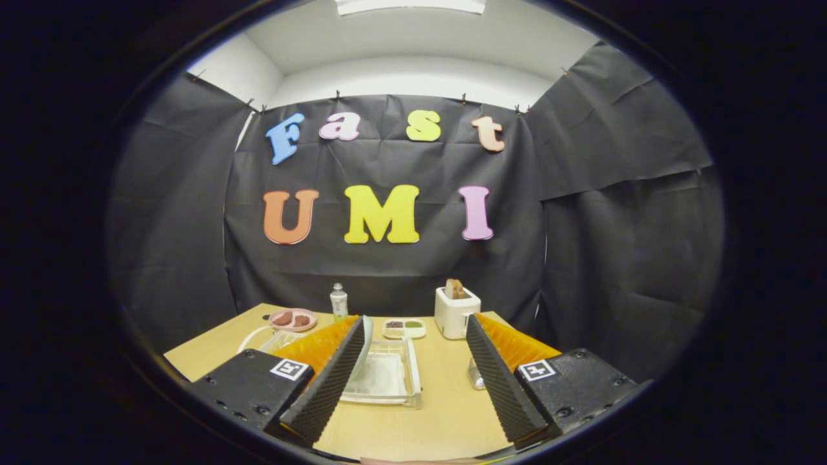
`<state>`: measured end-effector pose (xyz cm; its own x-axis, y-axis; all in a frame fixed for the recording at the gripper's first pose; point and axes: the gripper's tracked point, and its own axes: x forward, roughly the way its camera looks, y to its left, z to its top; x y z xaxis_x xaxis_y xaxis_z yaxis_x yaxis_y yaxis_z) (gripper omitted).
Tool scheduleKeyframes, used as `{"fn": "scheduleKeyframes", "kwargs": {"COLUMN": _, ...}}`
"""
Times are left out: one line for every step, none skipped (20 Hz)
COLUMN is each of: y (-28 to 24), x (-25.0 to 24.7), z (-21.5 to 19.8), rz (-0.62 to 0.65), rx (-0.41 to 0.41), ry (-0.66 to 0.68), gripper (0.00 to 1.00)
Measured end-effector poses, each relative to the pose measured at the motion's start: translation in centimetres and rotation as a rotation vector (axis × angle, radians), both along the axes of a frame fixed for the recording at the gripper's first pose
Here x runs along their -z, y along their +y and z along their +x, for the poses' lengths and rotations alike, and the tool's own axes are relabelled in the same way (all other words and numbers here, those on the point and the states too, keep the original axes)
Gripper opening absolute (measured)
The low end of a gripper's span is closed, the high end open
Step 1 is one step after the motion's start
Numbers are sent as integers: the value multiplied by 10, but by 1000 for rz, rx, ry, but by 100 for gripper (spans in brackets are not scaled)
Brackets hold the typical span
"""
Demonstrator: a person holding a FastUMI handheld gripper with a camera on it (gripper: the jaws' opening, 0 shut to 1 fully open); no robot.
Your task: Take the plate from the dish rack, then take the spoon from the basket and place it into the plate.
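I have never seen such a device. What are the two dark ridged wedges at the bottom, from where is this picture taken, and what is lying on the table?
The wedges are the two fingers of a hand-held gripper; a person carries it, no robot arm. The camera rides on the gripper and looks forward along the fingers, so they sit in the foreground. They stand open and hold nothing.

On the table, between and just ahead of the fingers, is a clear dish rack with a plate standing upright in it, next to the left finger. Beyond are a pink dish with food, a bottle, a small tray and a toaster with bread in it. Something small and clear by the right finger is too hidden to name.
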<state>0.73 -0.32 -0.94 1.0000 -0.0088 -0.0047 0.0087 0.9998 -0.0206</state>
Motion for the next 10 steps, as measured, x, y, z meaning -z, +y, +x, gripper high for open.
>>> {"fn": "scheduleKeyframes", "kwargs": {"y": -2, "x": 1, "z": 2, "rz": 0, "rx": 3, "ry": 1, "gripper": 100}}
{"fn": "scheduleKeyframes", "kwargs": {"y": -2, "x": 0, "z": 3, "rz": 3, "rx": 4, "ry": 0, "gripper": 100}}
{"fn": "scheduleKeyframes", "kwargs": {"y": -1, "x": 1, "z": 5, "rz": 6, "rx": 0, "ry": -1, "gripper": 100}}
{"fn": "scheduleKeyframes", "kwargs": {"y": -1, "x": 1, "z": 7, "rz": 10, "rx": 0, "ry": -1, "gripper": 100}}
{"fn": "scheduleKeyframes", "kwargs": {"y": -1, "x": 1, "z": 9, "rz": 12, "rx": -1, "ry": 4, "gripper": 100}}
{"fn": "scheduleKeyframes", "kwargs": {"y": -1, "x": 2, "z": 12, "rz": 11, "rx": -2, "ry": 13, "gripper": 100}}
{"fn": "scheduleKeyframes", "kwargs": {"y": -1, "x": 4, "z": 16, "rz": 9, "rx": 0, "ry": 24, "gripper": 100}}
{"fn": "scheduleKeyframes", "kwargs": {"y": -2, "x": 5, "z": 20, "rz": 6, "rx": 1, "ry": 35, "gripper": 100}}
{"fn": "scheduleKeyframes", "kwargs": {"y": -1, "x": 7, "z": 26, "rz": -3, "rx": 2, "ry": 48, "gripper": 100}}
{"fn": "scheduleKeyframes", "kwargs": {"y": 1, "x": 8, "z": 31, "rz": -20, "rx": 0, "ry": 63, "gripper": 100}}
